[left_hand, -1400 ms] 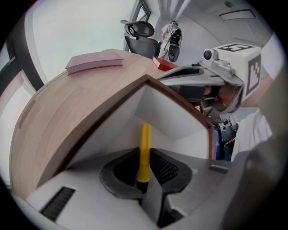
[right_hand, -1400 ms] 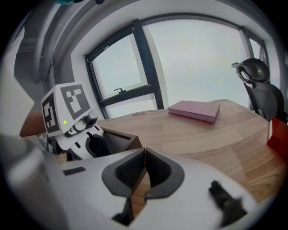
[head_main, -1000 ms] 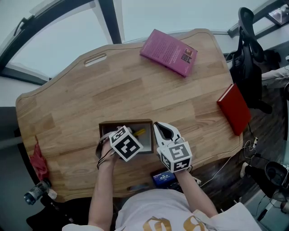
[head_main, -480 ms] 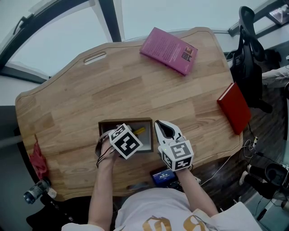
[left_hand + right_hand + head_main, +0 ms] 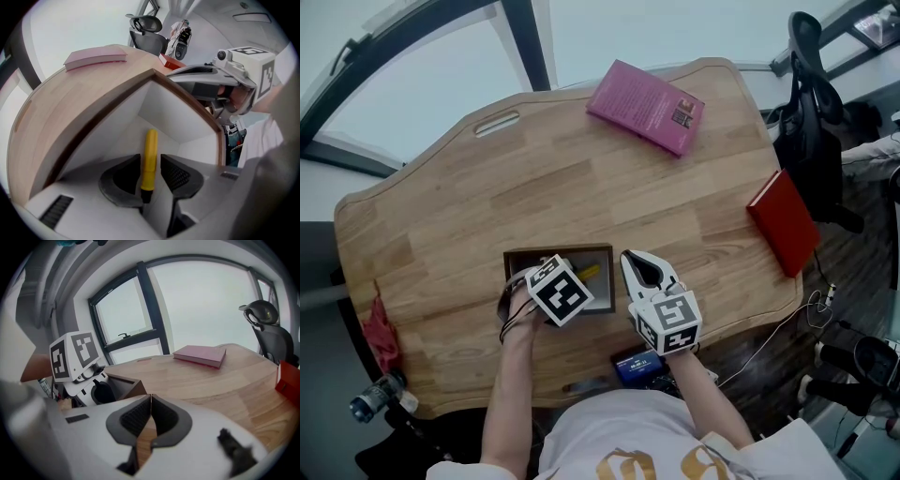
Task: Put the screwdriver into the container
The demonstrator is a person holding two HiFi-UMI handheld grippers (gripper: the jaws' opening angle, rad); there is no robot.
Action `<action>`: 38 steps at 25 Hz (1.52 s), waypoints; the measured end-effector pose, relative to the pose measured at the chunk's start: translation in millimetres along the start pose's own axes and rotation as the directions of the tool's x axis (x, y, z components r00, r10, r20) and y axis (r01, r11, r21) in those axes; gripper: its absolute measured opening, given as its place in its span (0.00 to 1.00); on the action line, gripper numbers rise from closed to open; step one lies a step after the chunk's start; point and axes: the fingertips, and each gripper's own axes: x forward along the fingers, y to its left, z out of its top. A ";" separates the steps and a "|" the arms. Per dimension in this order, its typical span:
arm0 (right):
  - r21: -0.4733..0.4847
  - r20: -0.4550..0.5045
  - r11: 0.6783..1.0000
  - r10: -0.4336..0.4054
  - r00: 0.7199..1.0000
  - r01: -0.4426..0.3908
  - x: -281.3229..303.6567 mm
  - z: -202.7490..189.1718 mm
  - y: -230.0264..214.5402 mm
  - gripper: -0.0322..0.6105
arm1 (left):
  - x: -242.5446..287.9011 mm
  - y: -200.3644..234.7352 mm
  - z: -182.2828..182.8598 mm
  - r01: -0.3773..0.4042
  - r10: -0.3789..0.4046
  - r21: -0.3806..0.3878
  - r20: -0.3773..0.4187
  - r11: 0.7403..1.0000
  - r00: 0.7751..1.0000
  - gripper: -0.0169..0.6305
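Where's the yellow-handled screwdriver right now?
Left gripper view: the yellow-handled screwdriver is inside the brown-rimmed white box, between the opening jaws of the left tool, near the wooden table's front edge.

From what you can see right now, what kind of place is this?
Probably an office or a study room, though I cannot be sure. A wooden desk carries a pink book and a red book, an office chair stands beside it, and a large window lies beyond.

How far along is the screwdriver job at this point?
Done: the yellow screwdriver is down inside the container. In hand: the left gripper, jaws opening around it, is releasing it. Left: lift that gripper clear. The right gripper sits shut and empty beside the container.
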 end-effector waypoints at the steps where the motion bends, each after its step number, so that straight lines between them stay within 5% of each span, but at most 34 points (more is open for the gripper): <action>1: -0.003 0.003 1.000 -0.002 1.000 0.002 -1.6 1.0 -0.4 0.10 | 0.1 -1.7 -0.1 0.007 -0.007 0.002 -0.002 1.000 1.000 0.26; 7: -0.014 0.027 1.000 -0.016 0.999 0.016 -14.8 8.9 -2.9 0.10 | -6.8 1.5 -2.0 -0.071 0.071 0.015 -0.015 0.997 0.997 0.34; 13: -0.031 0.068 0.999 -0.019 0.997 0.021 -32.3 21.3 3.4 0.10 | -38.5 5.3 4.7 -0.129 0.133 -0.043 0.092 0.991 0.987 0.31; 16: -0.054 0.093 0.998 -0.022 0.995 0.027 -43.2 29.1 9.2 0.10 | -60.2 6.1 9.6 -0.152 0.169 -0.100 0.184 0.983 0.968 0.29; 19: -0.058 0.126 0.998 -0.022 0.992 0.030 -55.5 38.7 15.5 0.10 | -81.1 7.7 9.4 -0.227 0.255 -0.139 0.240 0.964 0.937 0.15; 24: -0.103 0.175 0.994 -0.009 0.984 0.027 -78.9 57.3 31.3 0.10 | -125.0 -2.9 18.4 -0.248 0.361 -0.298 0.424 0.922 0.831 0.09; 29: -0.121 0.224 0.992 -0.007 0.974 0.035 -106.2 67.6 51.5 0.10 | -159.2 -22.0 6.8 -0.278 0.459 -0.390 0.516 0.878 0.723 0.05; 34: -0.126 0.251 0.990 -0.024 0.968 0.058 -130.2 68.3 64.2 0.10 | -192.8 -37.0 -7.3 -0.378 0.604 -0.475 0.563 0.795 0.564 0.05; 36: -0.148 0.251 0.987 -0.025 0.968 0.064 -138.7 68.5 70.9 0.10 | -200.7 -45.0 -12.0 -0.348 0.622 -0.520 0.585 0.780 0.521 0.05; 38: -0.166 0.257 0.984 -0.026 0.966 0.071 -146.3 71.9 75.8 0.10 | -205.5 -54.3 -12.2 -0.222 0.600 -0.576 0.629 0.787 0.494 0.05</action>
